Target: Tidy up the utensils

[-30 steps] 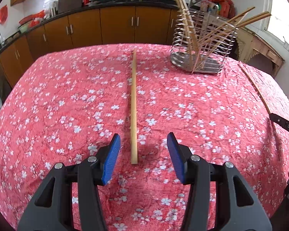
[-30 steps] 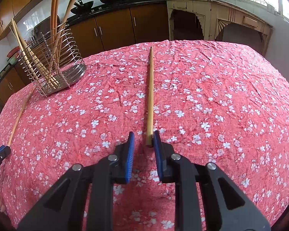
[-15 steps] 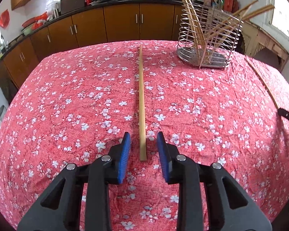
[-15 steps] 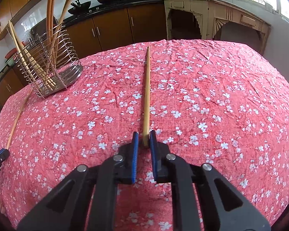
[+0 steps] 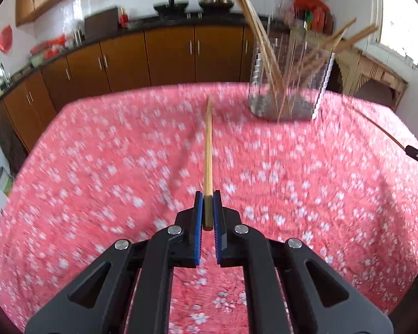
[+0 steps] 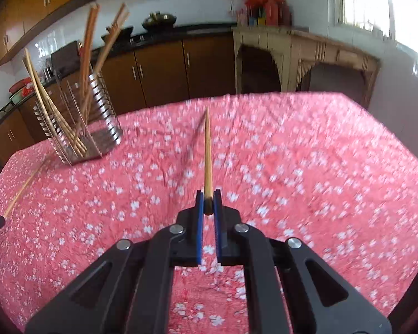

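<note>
We see a table covered with a red cloth [image 5: 97,167] printed with small white flowers, and the cloth is a little wrinkled. Behind it a row of brown cupboards [image 5: 170,55] runs under a dark counter [image 5: 164,19], where 2 pots [image 5: 178,4] stand against a white tiled wall. More cupboards hang above, and bright windows [image 6: 376,2] are at the side.

Our left gripper [image 5: 208,208] is clenched on the near end of 1 wooden chopstick [image 5: 208,144], which points forward above the cloth. Our right gripper [image 6: 208,206] grasps a second chopstick [image 6: 208,150] in the same way, its blue pads [image 6: 199,222] pressed on the wood. The left jaws have just been closing on their stick.

A wire holder [image 6: 80,122] stands far on the cloth, with several chopsticks leaning inside it.
</note>
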{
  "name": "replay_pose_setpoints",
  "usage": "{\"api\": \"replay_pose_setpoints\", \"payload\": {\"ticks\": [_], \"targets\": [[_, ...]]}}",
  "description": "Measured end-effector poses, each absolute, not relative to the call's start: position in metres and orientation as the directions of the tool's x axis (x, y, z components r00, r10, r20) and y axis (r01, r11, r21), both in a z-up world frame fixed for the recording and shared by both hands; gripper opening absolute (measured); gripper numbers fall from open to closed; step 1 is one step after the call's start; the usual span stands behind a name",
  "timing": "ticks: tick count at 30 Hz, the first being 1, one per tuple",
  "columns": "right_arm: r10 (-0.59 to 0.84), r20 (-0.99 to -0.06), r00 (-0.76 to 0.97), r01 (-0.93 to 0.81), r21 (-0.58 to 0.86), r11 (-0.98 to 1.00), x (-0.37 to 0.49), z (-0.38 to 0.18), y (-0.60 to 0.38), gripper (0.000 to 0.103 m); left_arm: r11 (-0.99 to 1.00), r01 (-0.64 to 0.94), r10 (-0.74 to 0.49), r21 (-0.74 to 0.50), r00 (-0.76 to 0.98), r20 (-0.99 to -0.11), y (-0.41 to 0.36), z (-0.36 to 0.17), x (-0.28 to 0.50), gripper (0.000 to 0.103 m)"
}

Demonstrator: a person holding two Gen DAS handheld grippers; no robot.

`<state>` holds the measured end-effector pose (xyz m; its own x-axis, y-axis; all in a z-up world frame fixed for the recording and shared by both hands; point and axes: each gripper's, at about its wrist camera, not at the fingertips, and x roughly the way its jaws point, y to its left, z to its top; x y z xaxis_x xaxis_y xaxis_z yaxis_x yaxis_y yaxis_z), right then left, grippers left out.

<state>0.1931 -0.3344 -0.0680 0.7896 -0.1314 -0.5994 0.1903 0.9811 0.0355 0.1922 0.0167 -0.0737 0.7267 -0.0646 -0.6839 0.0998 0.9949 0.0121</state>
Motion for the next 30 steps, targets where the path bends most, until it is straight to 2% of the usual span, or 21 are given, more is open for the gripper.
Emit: {"api": "replay_pose_setpoints", "payload": {"ticks": [7,10,15,30], "targets": [[-0.162,-0.397,0.903,0.179,0.004,0.984,0.169,-0.006,-0.327,0.008,0.997,0.071,-0.06,0.002,0.86,-0.507,0.03,-0.018,0.173,0.007],[-0.155,-0.329,0.932,0.168,0.012,0.986,0.164,0.018,-0.326,0.008,0.999,0.049,-0.05,-0.012,0.9,-0.433,0.035,0.004,0.168,0.007],[-0.142,-0.241,0.96,0.153,0.025,0.988,0.158,0.048,-0.326,0.008,0.999,0.02,-0.029,-0.029,0.934,-0.355,0.042,0.028,0.171,0.007],[-0.038,-0.193,0.981,0.061,0.117,0.991,0.163,0.095,-0.326,0.008,0.998,-0.005,-0.011,-0.06,0.965,-0.261,0.046,0.067,0.175,0.007]]}}
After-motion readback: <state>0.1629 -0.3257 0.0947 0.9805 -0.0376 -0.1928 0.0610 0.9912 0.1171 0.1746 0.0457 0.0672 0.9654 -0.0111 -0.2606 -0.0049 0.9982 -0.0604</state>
